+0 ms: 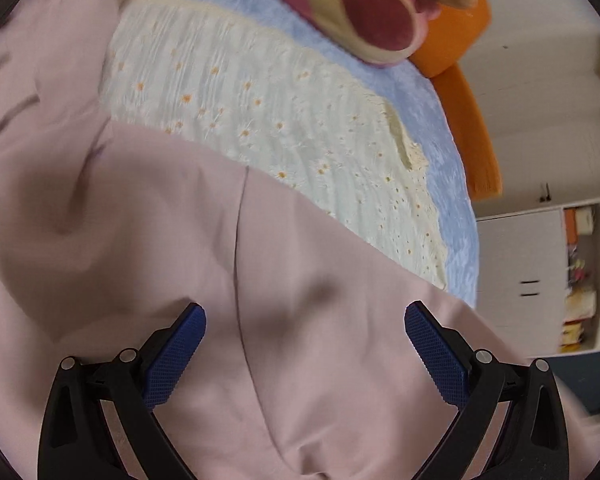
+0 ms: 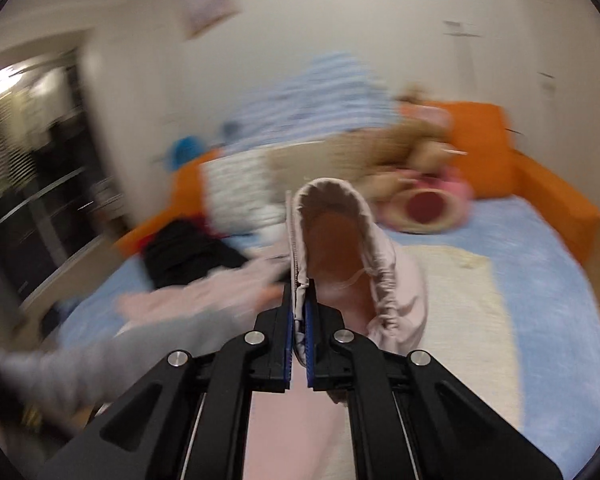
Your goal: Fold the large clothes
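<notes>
Your left gripper (image 1: 305,356) has its jaws spread wide with nothing between them; it hangs over the pink garment (image 1: 160,240), which fills the left wrist view from 7 o'clock round to 4 o'clock. Whether the blue pads (image 1: 436,356) touch the cloth you cannot tell. A seam runs down the cloth between the jaws. The garment's far edge crosses from 9 o'clock towards 4 o'clock, and beyond it lies a cream daisy-print blanket (image 1: 260,92) on the blue bed cover (image 1: 456,184). At 12 o'clock a plush toy (image 1: 364,20) is cut off by the frame, with an orange bed frame (image 1: 468,120) at 1 o'clock. White cupboards (image 1: 520,272) stand past the bed's edge at 3 o'clock.

Your right gripper (image 2: 299,320) has its jaws closed tight on the garment's gathered elastic hem (image 2: 300,280), which stands up in a loop just above the fingertips; the rest of the pink cloth hangs below, hidden behind the gripper body. This view is heavily blurred. At 8 o'clock a grey sleeve (image 2: 100,356) reaches in, its hand not clear. A dark heap of clothes (image 2: 188,252) sits at 10 o'clock. The bed cover lies bare at 3 to 4 o'clock, beside the cream blanket.
</notes>
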